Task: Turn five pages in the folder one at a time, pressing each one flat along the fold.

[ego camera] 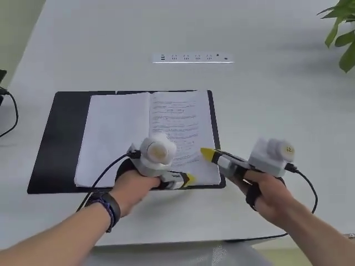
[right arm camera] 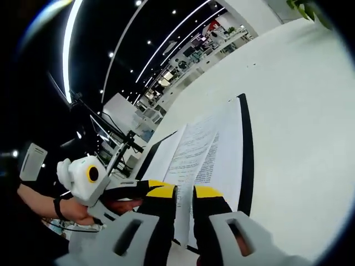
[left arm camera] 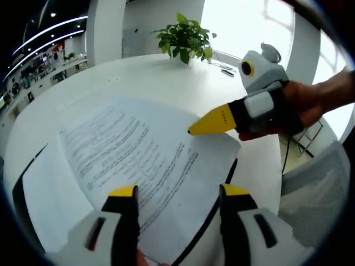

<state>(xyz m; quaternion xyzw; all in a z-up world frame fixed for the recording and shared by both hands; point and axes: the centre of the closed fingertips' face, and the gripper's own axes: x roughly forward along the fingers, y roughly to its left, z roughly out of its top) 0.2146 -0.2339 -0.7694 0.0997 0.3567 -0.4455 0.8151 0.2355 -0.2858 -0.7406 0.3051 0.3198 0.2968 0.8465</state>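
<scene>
The black folder point(ego camera: 64, 138) lies open on the white table, a blank page point(ego camera: 113, 136) on its left and a printed page point(ego camera: 180, 130) on its right. My left gripper point(ego camera: 187, 179) is at the folder's near edge, and its jaws point(left arm camera: 179, 192) stand open just above the printed page point(left arm camera: 127, 149). My right gripper point(ego camera: 206, 153) comes in from the right with its yellow jaws point(right arm camera: 183, 192) shut. Its tip point(left arm camera: 194, 130) sits over the printed page near that page's outer edge. Whether the tip touches the paper I cannot tell.
A white power strip point(ego camera: 193, 58) lies beyond the folder. A potted plant point(ego camera: 341, 33) stands at the far right corner. A black cable point(ego camera: 11, 113) runs along the table's left edge, and the gripper cables trail toward me. A mesh chair point(left arm camera: 319, 194) is beside the table.
</scene>
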